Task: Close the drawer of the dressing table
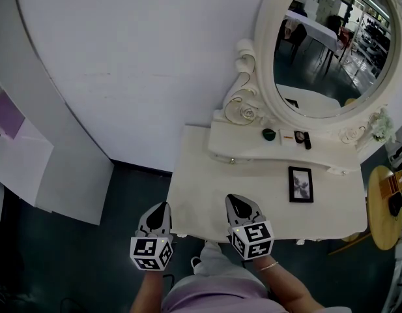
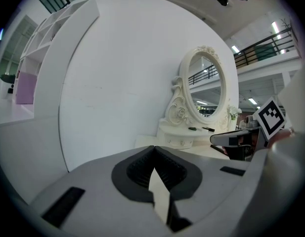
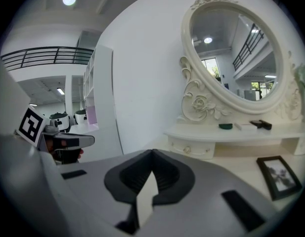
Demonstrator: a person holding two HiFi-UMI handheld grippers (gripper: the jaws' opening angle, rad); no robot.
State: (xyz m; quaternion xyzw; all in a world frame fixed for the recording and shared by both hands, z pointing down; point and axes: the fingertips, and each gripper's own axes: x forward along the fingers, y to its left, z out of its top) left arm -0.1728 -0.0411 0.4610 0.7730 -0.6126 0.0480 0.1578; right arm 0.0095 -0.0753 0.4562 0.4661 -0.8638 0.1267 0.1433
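Observation:
The white dressing table stands against the wall under an oval mirror. A small drawer with a round knob sits in its raised shelf and looks flush; it also shows in the right gripper view as the drawer front. My left gripper hovers at the table's front left edge, jaws shut and empty, as the left gripper view confirms. My right gripper is over the front of the tabletop, also shut on nothing, its tips meeting. No open drawer shows below the front edge.
A black picture frame lies on the tabletop right of my right gripper. A green dish and small cosmetics sit on the shelf. A round wooden side table stands at the right, a white cabinet at the left.

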